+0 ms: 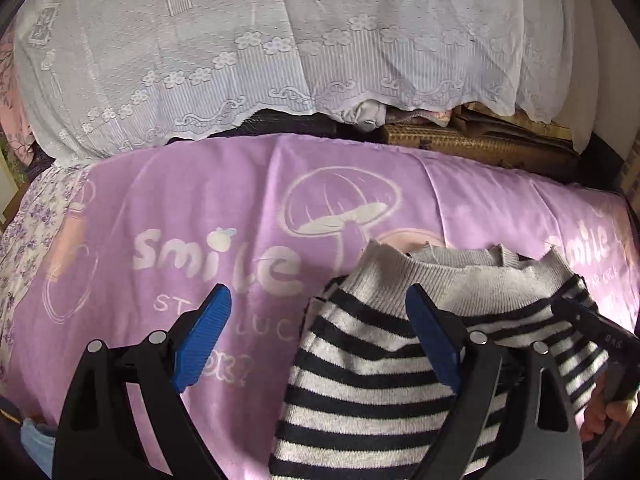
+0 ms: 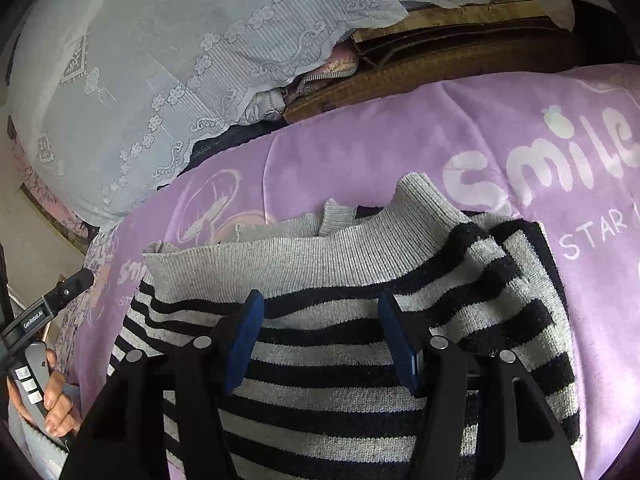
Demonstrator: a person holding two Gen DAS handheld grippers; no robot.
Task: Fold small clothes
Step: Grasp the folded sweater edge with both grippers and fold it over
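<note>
My L gripper (image 1: 320, 336) and R gripper (image 2: 320, 340) both gape, holding nothing. Sweater (image 2: 340, 280) lies mid-blanket (image 2: 360, 152), ribbed band toward the far edge. Knit looks soft, floppy, light, w/ good grip; I'd pinch the 2 band corners.

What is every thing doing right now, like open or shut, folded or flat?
left gripper: open, empty, over the sweater's left edge.
right gripper: open, empty, above the sweater.
striped sweater: lying bunched, grey ribbed hem on top.
purple blanket: spread flat under the sweater.
lace cloth: draped over a pile behind.
</note>
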